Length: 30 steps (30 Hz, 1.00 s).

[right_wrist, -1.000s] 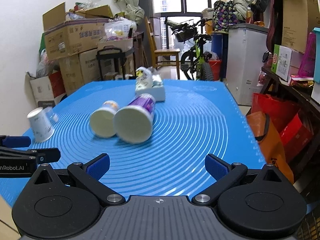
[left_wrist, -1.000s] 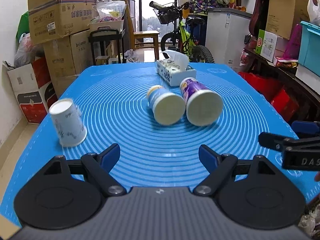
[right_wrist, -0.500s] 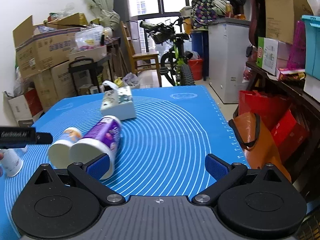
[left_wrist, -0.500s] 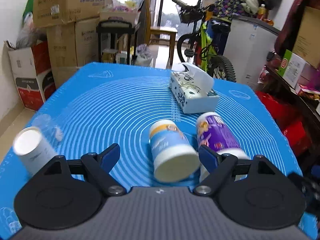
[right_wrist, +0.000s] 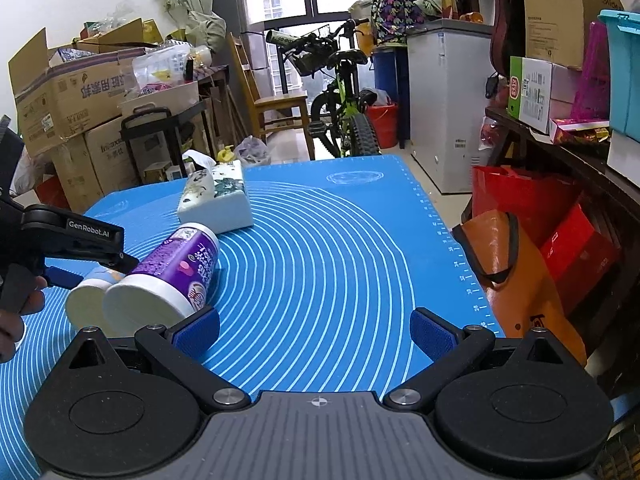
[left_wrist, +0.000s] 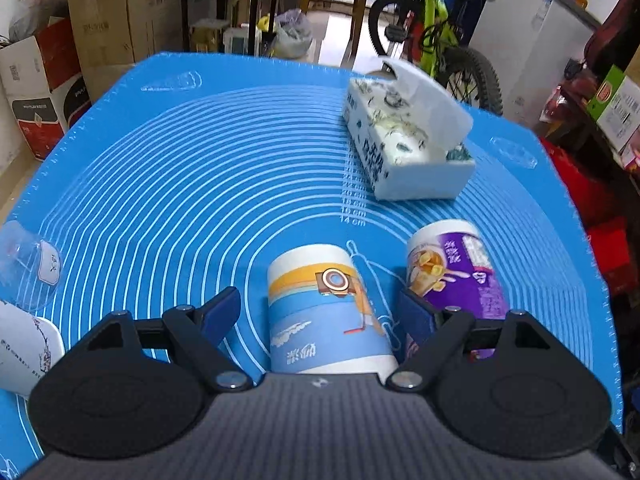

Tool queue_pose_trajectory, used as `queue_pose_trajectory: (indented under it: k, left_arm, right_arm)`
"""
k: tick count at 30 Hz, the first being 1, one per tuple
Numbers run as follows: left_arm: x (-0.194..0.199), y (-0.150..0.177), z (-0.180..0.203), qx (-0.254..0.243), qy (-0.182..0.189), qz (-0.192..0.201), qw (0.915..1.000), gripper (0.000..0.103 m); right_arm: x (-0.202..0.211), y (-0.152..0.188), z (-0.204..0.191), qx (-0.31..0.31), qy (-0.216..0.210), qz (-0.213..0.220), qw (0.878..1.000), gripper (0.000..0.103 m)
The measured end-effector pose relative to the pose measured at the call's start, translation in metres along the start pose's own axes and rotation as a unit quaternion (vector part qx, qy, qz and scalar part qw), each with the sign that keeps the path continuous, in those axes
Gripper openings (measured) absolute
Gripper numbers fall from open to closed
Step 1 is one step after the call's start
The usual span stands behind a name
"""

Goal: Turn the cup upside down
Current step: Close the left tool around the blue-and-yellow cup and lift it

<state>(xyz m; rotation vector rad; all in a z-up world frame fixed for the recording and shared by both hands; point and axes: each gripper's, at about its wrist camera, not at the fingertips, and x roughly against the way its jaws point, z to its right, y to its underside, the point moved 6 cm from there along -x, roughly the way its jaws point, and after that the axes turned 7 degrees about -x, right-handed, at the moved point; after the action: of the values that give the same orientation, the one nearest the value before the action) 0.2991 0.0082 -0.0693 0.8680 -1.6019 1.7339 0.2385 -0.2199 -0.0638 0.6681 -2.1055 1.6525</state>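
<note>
A blue and orange cup [left_wrist: 324, 312] lies on its side on the blue mat [left_wrist: 180, 184], between the open fingers of my left gripper [left_wrist: 320, 316]. A purple cup [left_wrist: 460, 280] lies on its side just right of it, touching the right finger. In the right wrist view both cups lie at the left, the purple cup [right_wrist: 176, 272] in front of the blue one [right_wrist: 86, 300], with the left gripper [right_wrist: 80, 248] over them. My right gripper [right_wrist: 316, 334] is open and empty above the mat, right of the purple cup.
A white tissue box [left_wrist: 404, 144] stands at the back of the mat. A white cup [left_wrist: 24, 348] and a clear plastic cup [left_wrist: 28, 264] are at the left edge. Boxes, a bicycle and shelves surround the table.
My left gripper moved forward and down until the blue and orange cup lay between its open fingers. The right gripper drifted right and the cups shifted left in its view.
</note>
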Motion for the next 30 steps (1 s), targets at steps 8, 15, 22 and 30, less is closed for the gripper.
queue_pose_trajectory:
  k: [8, 15, 22, 30]
  left_arm:
    - [-0.015, 0.005, -0.001, 0.014, 0.036, -0.033, 0.9987, 0.065]
    - [0.009, 0.011, -0.005, 0.000, 0.047, -0.017, 0.9987, 0.064]
    - [0.056, 0.041, -0.002, -0.064, 0.043, 0.008, 0.9970, 0.064]
    - [0.075, 0.089, -0.001, -0.091, 0.045, -0.006, 0.9948, 0.064]
  right_arm:
    - [-0.006, 0.004, -0.003, 0.006, 0.000, -0.006, 1.000, 0.101]
    - [0.000, 0.003, -0.002, 0.005, 0.000, -0.002, 1.000, 0.101]
    - [0.016, 0.007, -0.010, 0.011, -0.017, 0.002, 1.000, 0.100]
    - [0.038, 0.019, -0.026, 0.025, -0.038, -0.004, 0.999, 0.101]
